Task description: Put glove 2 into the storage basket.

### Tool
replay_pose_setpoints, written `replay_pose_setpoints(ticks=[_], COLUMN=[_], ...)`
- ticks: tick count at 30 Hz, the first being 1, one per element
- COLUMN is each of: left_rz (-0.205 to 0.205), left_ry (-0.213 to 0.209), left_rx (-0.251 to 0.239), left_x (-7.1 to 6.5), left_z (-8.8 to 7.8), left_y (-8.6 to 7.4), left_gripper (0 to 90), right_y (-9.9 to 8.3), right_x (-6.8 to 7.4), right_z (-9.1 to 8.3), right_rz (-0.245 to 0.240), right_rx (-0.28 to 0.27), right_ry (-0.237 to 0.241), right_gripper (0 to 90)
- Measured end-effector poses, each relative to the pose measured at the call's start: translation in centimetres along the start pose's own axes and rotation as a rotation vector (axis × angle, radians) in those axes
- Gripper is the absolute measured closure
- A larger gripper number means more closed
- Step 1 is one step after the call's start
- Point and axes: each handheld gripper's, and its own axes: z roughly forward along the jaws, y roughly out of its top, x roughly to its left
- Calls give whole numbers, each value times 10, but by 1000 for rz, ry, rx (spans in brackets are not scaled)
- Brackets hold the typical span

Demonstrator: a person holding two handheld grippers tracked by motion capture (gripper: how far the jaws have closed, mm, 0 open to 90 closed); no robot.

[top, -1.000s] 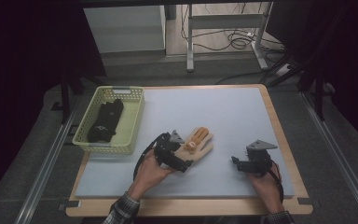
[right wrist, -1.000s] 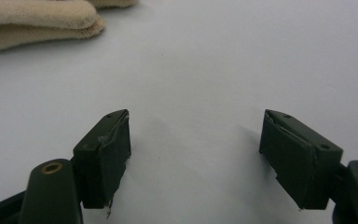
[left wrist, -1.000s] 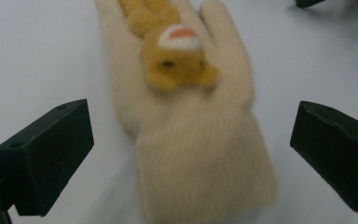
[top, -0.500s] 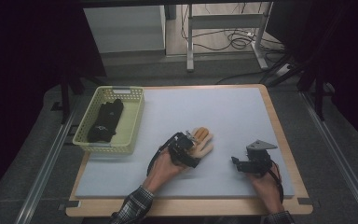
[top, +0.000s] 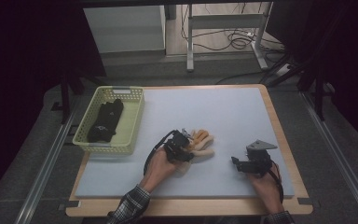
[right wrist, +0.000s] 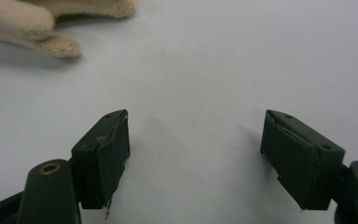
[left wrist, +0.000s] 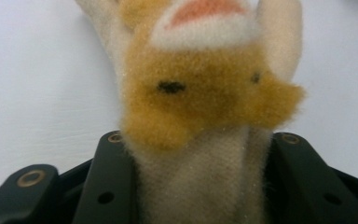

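A fuzzy cream-and-orange glove [top: 204, 142] lies on the pale blue mat near the middle front. My left gripper [top: 186, 149] sits at its cuff end. In the left gripper view the black jaws have just been closing and now press both sides of the cream cuff [left wrist: 200, 186], with the orange fur [left wrist: 200, 98] just beyond; the left gripper [left wrist: 200, 140] is shut on it. My right gripper [top: 237, 162] rests on the mat to the right of the glove, its jaws pointing left. The right gripper [right wrist: 196, 121] is open with bare mat between its jaws, and cream glove fingers [right wrist: 32, 28] lie ahead at the upper left.
A pale yellow mesh basket [top: 135, 126] stands at the mat's left edge with a black cloth item [top: 105, 122] inside. The blue mat [top: 228, 109] lies on a wooden board [top: 279, 135]. Beyond the table are metal legs and cables on the floor.
My left hand has moved right and a little forward onto the glove's cuff, and its jaws have gone from wide to pressed on the cuff. The right gripper has stayed put.
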Motion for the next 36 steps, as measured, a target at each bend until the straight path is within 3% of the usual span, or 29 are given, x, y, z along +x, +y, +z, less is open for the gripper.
replay_pose_setpoints(ticks=[6, 7, 14, 18, 21, 22, 26, 30, 31, 36], left_rz=[-26, -34, -79, -118, -149, -149, -204, -239, -264, -320], left_ry=[12, 29, 67, 122, 162, 162, 234, 272, 298, 353], left_rx=[-36, -47, -82, -98, -116, -116, -139, -146, -150, -140], left_x=[12, 18, 40, 64, 80, 80, 110, 126, 138, 165], left_z=[-23, -35, -69, -103, -122, -122, -153, -165, -173, -182], left_y=[3, 5, 8, 8, 6, 6, -4, -12, -19, -38], left_gripper=[626, 630, 637, 637, 637, 636, 635, 633, 632, 625], right_y=[0, 0, 0, 0, 0, 0, 0, 0, 0, 0], right_x=[0, 0, 0, 0, 0, 0, 0, 0, 0, 0], right_z=[0, 0, 0, 0, 0, 0, 0, 0, 0, 0], right_rz=[0, -1, 2, 1, 1, 2, 2, 2, 2, 2], right_rx=[0, -1, 0, 0, 0, -3, -3, -3, -2, -2], right_ry=[-1, -1, -1, -2, -2, -2, -1, -1, -1, -1], right_gripper=[234, 234, 233, 233, 233, 233, 233, 233, 233, 233])
